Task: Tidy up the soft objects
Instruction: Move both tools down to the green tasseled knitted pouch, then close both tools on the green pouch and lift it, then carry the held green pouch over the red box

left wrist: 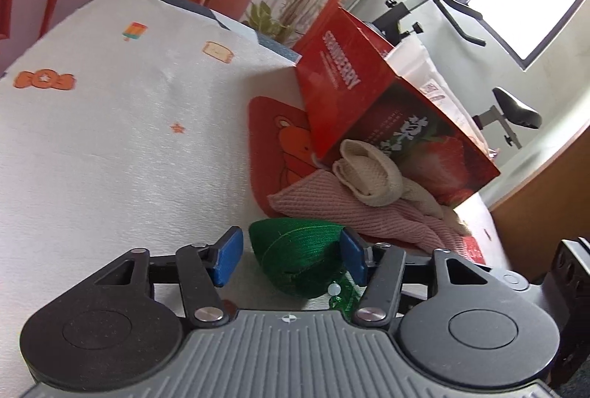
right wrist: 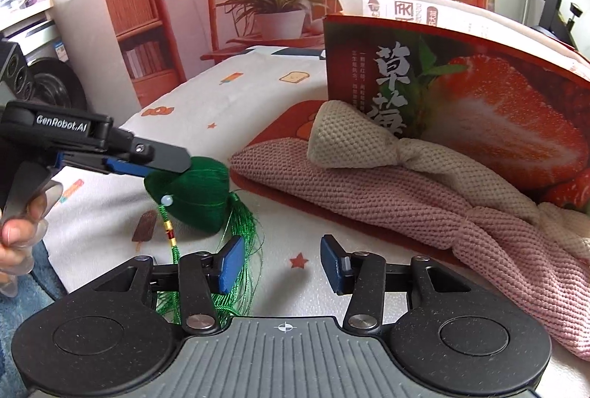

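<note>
Your left gripper (left wrist: 291, 259) sat spread around the green pouch (left wrist: 295, 256), a thread-wound, cone-shaped soft thing with a white bead (right wrist: 166, 200) and a green tassel (right wrist: 239, 250). One blue pad touched the pouch's right side; the other pad stood clear of it on the left, so no pinch yet. From the right wrist view the same gripper (right wrist: 173, 169) came in from the left over the top of the pouch (right wrist: 195, 195), with your hand (right wrist: 16, 239) on the trigger at the edge. Your right gripper (right wrist: 282, 263) was spread too, with nothing between its pads; the tassel strands ran just beside and under its left pad. The pouch lay on the white printed cloth (left wrist: 110, 139) that covered the counter, near the front edge. Just behind it lay a pink knit cloth (right wrist: 405, 199), partly on a red mat (left wrist: 273, 125), with a beige knit cloth (right wrist: 354, 139), knotted in the middle, on top of the pink one. A red strawberry box (right wrist: 479, 103) stood behind both cloths, touching the beige one. A white bag (left wrist: 431, 73) showed behind the box.
</note>
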The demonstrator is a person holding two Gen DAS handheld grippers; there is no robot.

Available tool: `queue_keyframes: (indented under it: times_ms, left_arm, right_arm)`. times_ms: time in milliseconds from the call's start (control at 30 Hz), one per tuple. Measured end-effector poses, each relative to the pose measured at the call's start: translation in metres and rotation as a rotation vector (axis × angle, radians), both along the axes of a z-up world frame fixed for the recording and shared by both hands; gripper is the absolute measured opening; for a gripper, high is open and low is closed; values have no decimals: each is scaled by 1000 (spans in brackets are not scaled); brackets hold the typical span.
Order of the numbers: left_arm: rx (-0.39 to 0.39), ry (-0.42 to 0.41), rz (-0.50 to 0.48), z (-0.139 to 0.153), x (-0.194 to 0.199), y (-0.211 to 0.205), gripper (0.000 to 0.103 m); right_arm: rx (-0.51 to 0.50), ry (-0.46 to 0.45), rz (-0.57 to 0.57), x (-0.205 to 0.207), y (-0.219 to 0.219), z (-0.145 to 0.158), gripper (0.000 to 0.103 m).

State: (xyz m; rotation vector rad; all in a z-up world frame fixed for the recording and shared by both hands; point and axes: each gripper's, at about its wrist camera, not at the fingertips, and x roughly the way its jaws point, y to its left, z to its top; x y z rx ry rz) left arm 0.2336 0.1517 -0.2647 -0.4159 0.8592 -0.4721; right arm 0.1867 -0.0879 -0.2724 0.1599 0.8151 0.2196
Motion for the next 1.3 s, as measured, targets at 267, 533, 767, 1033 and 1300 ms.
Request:
queue_keyframes:
  times_ms: [267, 533, 767, 1033, 1300]
  left_arm:
    - [8, 2, -107, -1, 0, -43, 52]
    - [-2, -20, -193, 8, -3, -83, 51]
    - [-41, -65, -200, 34, -3, -97, 50]
    - [-52, -217, -183, 104, 4, -123, 50]
    - [-36, -400, -189, 180, 24, -157, 50]
  right_arm:
    - [5, -29, 55, -1, 4, -3, 44]
    - [18, -57, 60, -8, -2, -2, 50]
    - [56, -144, 11, -20, -26, 20, 46]
    - [38, -317, -35, -15, -63, 82, 45]
    - [-10, -496, -78, 10, -103, 151, 45]
